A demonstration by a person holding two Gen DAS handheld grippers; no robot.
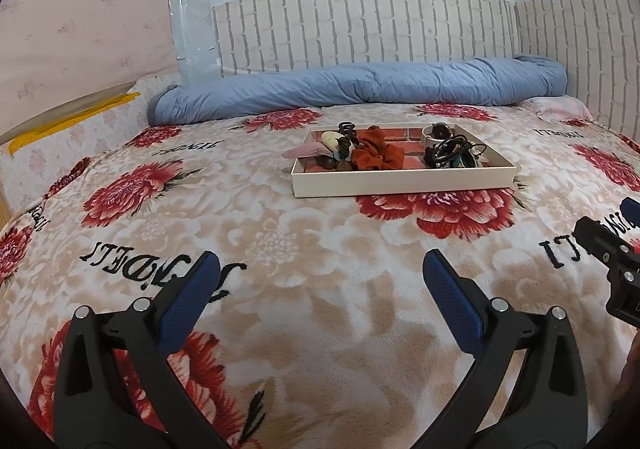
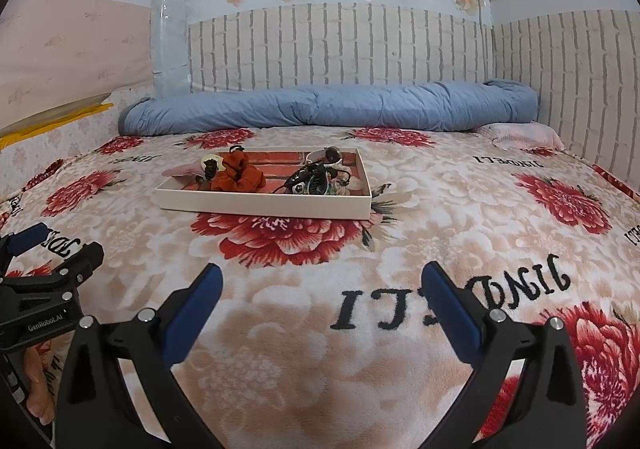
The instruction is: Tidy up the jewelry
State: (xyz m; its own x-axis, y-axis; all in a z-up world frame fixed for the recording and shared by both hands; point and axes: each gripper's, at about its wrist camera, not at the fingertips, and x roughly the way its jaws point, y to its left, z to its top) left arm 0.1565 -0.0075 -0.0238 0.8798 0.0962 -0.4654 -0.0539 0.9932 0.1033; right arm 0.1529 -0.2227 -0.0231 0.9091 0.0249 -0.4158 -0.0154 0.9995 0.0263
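A shallow white tray (image 1: 400,181) with a red-patterned floor lies on the bed, ahead of both grippers; it also shows in the right wrist view (image 2: 260,205). Its left side holds a rust scrunchie (image 1: 376,151) (image 2: 236,173), a pink fabric piece (image 1: 304,151) and dark hair clips. Its right side holds a tangle of black cords and bracelets (image 1: 454,155) (image 2: 316,179) and a white bangle (image 1: 434,133). My left gripper (image 1: 320,289) is open and empty above the blanket, well short of the tray. My right gripper (image 2: 322,297) is open and empty, to the right of the left one.
A floral blanket (image 1: 280,249) with black lettering covers the bed. A rolled blue duvet (image 1: 360,89) lies along the brick-pattern headboard (image 1: 360,25). A small pink pillow (image 2: 524,135) sits at the back right. The wall closes the right side.
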